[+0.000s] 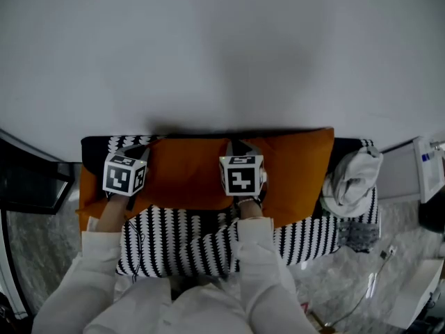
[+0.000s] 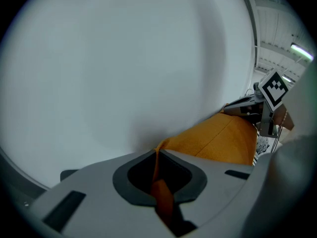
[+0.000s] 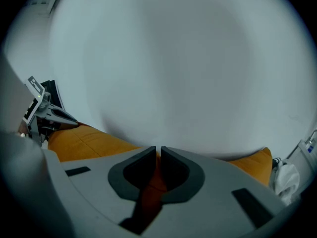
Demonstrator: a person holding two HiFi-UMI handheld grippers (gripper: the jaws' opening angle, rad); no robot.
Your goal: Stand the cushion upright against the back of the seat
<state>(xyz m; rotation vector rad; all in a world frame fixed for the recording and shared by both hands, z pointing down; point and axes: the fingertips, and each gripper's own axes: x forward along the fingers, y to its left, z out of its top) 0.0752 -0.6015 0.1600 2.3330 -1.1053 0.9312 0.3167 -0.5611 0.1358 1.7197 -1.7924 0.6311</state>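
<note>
Head view: orange cushion [image 1: 292, 165] spans mid-frame on the zigzag-patterned seat [image 1: 306, 235], its upper edge close under the white wall [image 1: 222, 47]. Left gripper [image 1: 135, 148] and right gripper [image 1: 236, 146] each pinch that top edge, jaws narrowed onto a fold of fabric. Two spaced holds, likely to keep it level while tipping up. Whether it leans on the backrest yet, unclear.

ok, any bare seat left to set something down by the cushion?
Only the front right strip of striped seat cover, between orange cushion and white bundle. Left and middle crowded: left gripper and right gripper shut on the cushion, sleeves over stripes.
</note>
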